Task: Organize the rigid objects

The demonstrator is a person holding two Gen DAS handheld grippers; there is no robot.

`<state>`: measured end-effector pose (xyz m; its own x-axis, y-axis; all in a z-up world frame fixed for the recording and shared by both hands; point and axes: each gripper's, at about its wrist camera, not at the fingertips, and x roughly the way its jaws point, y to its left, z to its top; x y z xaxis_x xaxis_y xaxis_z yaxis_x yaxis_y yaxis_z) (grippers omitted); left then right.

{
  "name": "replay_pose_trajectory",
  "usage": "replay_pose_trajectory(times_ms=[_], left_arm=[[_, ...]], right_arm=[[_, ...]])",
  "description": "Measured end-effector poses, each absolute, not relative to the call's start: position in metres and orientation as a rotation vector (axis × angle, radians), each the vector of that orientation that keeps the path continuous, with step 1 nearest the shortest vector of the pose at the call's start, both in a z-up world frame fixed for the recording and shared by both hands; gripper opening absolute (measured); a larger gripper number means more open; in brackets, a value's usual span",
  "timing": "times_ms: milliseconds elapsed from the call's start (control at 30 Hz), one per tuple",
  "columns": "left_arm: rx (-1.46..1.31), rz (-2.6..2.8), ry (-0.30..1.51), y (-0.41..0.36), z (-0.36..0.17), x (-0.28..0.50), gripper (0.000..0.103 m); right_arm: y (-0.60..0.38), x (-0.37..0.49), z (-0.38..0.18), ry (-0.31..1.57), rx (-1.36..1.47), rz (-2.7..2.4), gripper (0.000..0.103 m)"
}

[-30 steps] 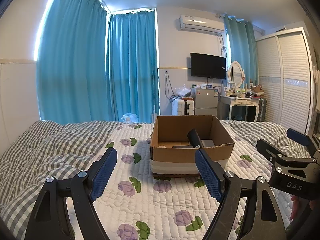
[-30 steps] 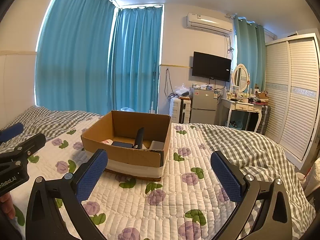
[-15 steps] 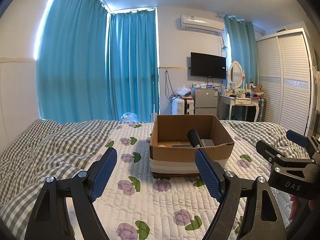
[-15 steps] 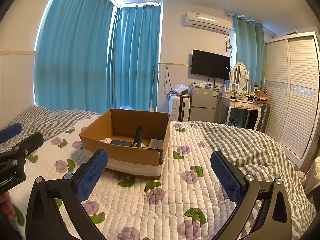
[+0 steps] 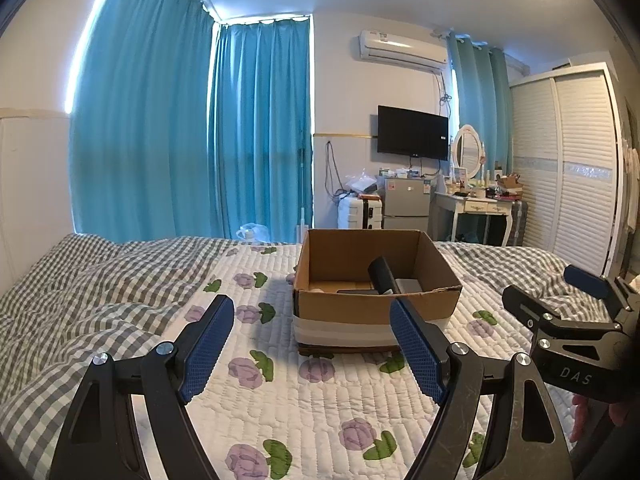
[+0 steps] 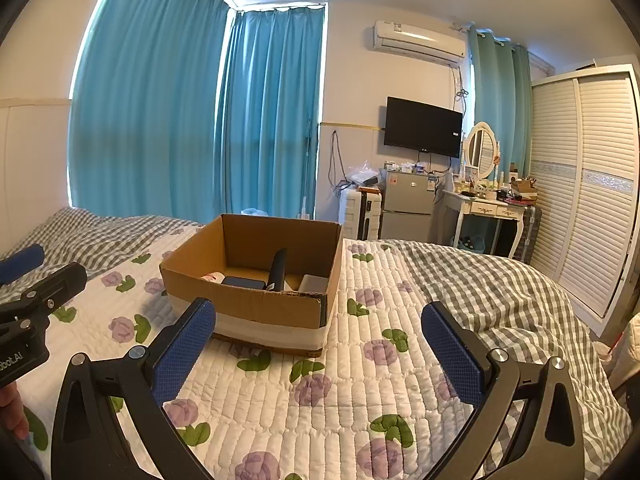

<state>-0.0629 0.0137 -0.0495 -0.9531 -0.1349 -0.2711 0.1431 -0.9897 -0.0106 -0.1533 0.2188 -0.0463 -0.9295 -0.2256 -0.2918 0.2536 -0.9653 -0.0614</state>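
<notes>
An open cardboard box (image 5: 440, 302) stands on the flowered quilt, also in the right wrist view (image 6: 248, 304). Inside it a black remote-like object (image 5: 383, 276) leans upright, seen too in the right wrist view (image 6: 277, 270), beside a dark flat case (image 6: 244, 282), a grey box (image 6: 314, 283) and a small white-pink item (image 6: 211, 277). My left gripper (image 5: 316, 336) is open and empty, held above the quilt short of the box. My right gripper (image 6: 320, 340) is open and empty, to the right of the left one, also short of the box.
The bed has a white flowered quilt (image 6: 320, 400) with a grey checked blanket (image 5: 80, 292) on both sides. Behind the bed stand blue curtains (image 5: 180, 140), a small fridge (image 6: 408, 204), a dressing table (image 6: 488, 210) and a white wardrobe (image 6: 580, 184).
Both grippers have drifted very slightly; the box sits a touch lower-left in the right wrist view. Nothing was grasped or released.
</notes>
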Motion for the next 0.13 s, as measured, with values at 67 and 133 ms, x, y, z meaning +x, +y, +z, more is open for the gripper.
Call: replay_pose_trajectory(times_ms=[67, 133], left_arm=[[0.411, -2.975, 0.056, 0.0133, -0.0495, -0.0625, 0.083], [0.42, -2.975, 0.055, 0.0138, -0.0494, -0.0632, 0.083]], right_arm=[[0.2189, -0.1535, -0.0471, 0.143, 0.419, -2.862, 0.103], [0.2189, -0.1535, -0.0474, 0.143, 0.421, -2.862, 0.103]])
